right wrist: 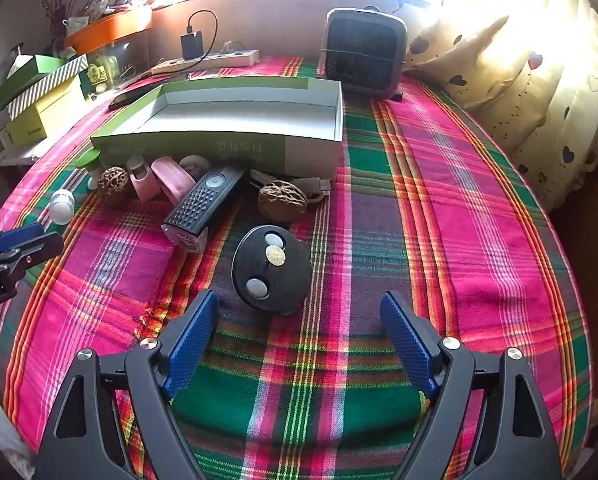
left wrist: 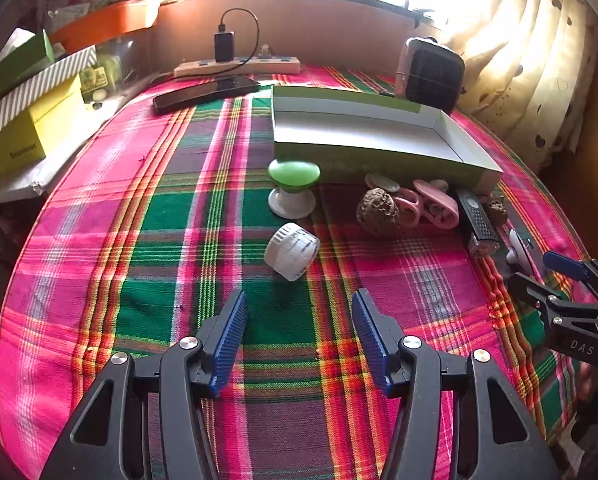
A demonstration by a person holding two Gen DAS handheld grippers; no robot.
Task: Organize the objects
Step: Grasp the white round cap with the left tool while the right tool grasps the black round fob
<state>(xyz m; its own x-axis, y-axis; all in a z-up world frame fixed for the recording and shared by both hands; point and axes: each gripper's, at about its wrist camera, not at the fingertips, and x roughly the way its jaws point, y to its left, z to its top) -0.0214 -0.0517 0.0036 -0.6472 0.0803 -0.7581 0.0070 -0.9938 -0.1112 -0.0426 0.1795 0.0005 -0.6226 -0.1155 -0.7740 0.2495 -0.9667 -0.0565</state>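
**Both grippers held apart above a plaid cloth, small objects lined up before an open box**

The left gripper [left wrist: 299, 336] is held with its blue pads spread and nothing between them, above the plaid tablecloth [left wrist: 147, 216]. Just ahead of it a white ribbed cap [left wrist: 292, 251] is seen lying on its side, and beyond that a green-topped white stand [left wrist: 293, 188] is set upright against the front wall of the shallow green-and-white box [left wrist: 375, 136].

The right gripper [right wrist: 299, 340] is likewise held wide apart and empty. Directly before its fingers a black oval disc [right wrist: 273, 274] is laid flat, with two pale buttons and a coin-like piece [right wrist: 275, 256] on top. Past it a walnut [right wrist: 281, 196] and a black perforated device [right wrist: 203, 208] are found, the latter lying tilted toward the box. Pink clips [right wrist: 159, 182] and a second walnut [right wrist: 113, 184] are placed beside it, close along the box front. The box interior appears bare. A grilled heater [right wrist: 363, 50] is stood behind the box.
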